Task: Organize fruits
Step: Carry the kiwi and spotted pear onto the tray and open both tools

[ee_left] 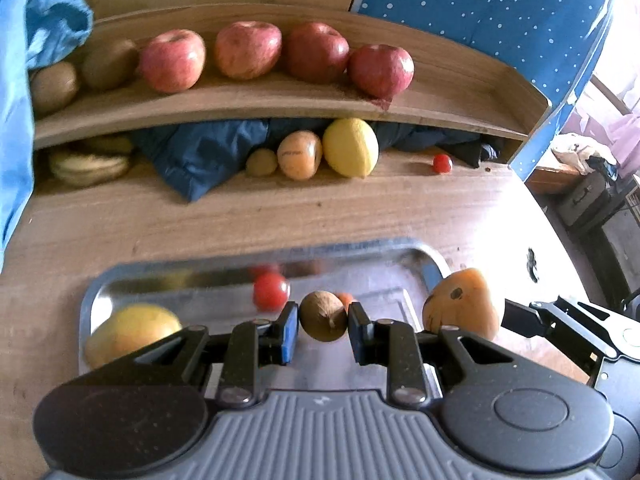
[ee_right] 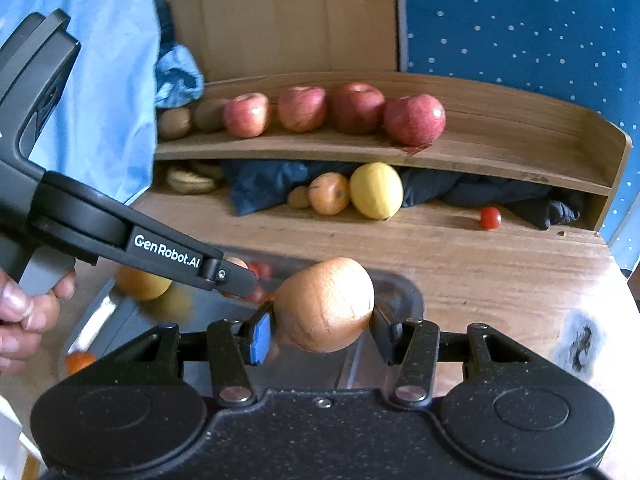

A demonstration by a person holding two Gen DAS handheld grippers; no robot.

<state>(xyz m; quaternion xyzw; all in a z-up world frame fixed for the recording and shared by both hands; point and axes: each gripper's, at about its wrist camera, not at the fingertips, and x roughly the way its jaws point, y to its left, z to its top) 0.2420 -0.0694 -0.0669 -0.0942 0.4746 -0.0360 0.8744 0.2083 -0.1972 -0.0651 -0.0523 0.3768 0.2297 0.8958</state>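
Note:
A small brown kiwi (ee_left: 323, 316) sits between the fingertips of my left gripper (ee_left: 323, 322), just above the metal tray (ee_left: 168, 284); both pads touch its sides. My right gripper (ee_right: 322, 332) is shut on a tan-orange round fruit (ee_right: 324, 304), held above the tray's right end; the same fruit (ee_left: 460, 308) shows in the left wrist view. In the tray lie a yellow-orange mango (ee_left: 132, 332) at the left and a cherry tomato (ee_left: 271, 290) near the middle. A small orange piece (ee_left: 346, 298) is half hidden behind the kiwi.
Several red apples (ee_left: 248, 50) and two kiwis (ee_left: 108, 64) line the curved wooden shelf (ee_left: 280, 100). Under it lie a lemon (ee_left: 351, 147), an orange fruit (ee_left: 300, 155), a small kiwi (ee_left: 261, 163), a cherry tomato (ee_left: 442, 163) and dark blue cloth (ee_left: 200, 156). A hand (ee_right: 24, 312) holds the left gripper's handle.

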